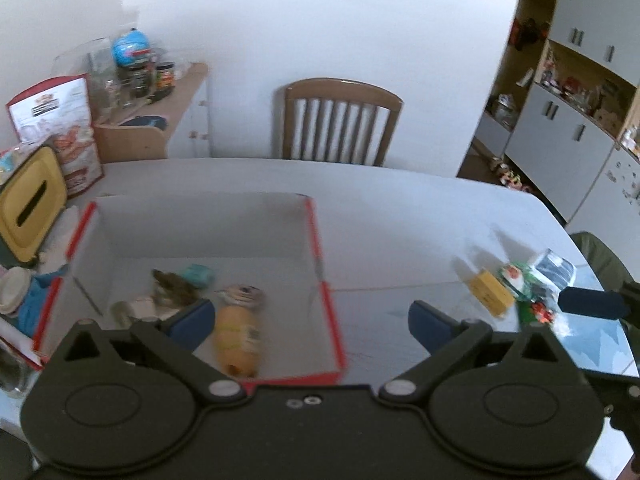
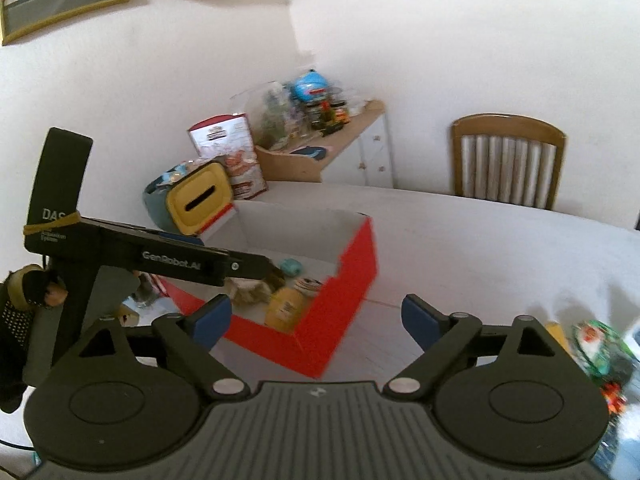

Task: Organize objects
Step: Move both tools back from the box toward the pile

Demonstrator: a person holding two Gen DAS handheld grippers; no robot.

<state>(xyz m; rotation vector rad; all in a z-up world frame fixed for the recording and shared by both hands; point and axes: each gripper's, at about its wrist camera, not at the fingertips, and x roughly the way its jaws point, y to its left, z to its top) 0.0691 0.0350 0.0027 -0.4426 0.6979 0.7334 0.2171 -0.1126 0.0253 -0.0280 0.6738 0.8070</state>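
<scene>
A red-edged white box (image 1: 316, 240) sits on the white table, also in the right wrist view (image 2: 352, 264). Inside lie a yellow-orange bottle (image 1: 236, 336), a striped round item (image 1: 244, 294), a teal object (image 1: 198, 274) and a brownish bundle (image 1: 172, 286). My left gripper (image 1: 310, 320) is open and empty over the box's near right corner. My right gripper (image 2: 318, 320) is open and empty above the table right of the box. A yellow box (image 1: 490, 292), a green packet (image 1: 520, 280) and small items (image 1: 540, 310) lie on the table at the right.
A yellow-lidded container (image 1: 30, 204) and a red-white bag (image 1: 60, 120) stand left of the box. A wooden chair (image 1: 340, 120) is at the table's far side. A side shelf with jars (image 1: 160, 80) is at the back left. Cabinets (image 1: 580, 80) stand at the right.
</scene>
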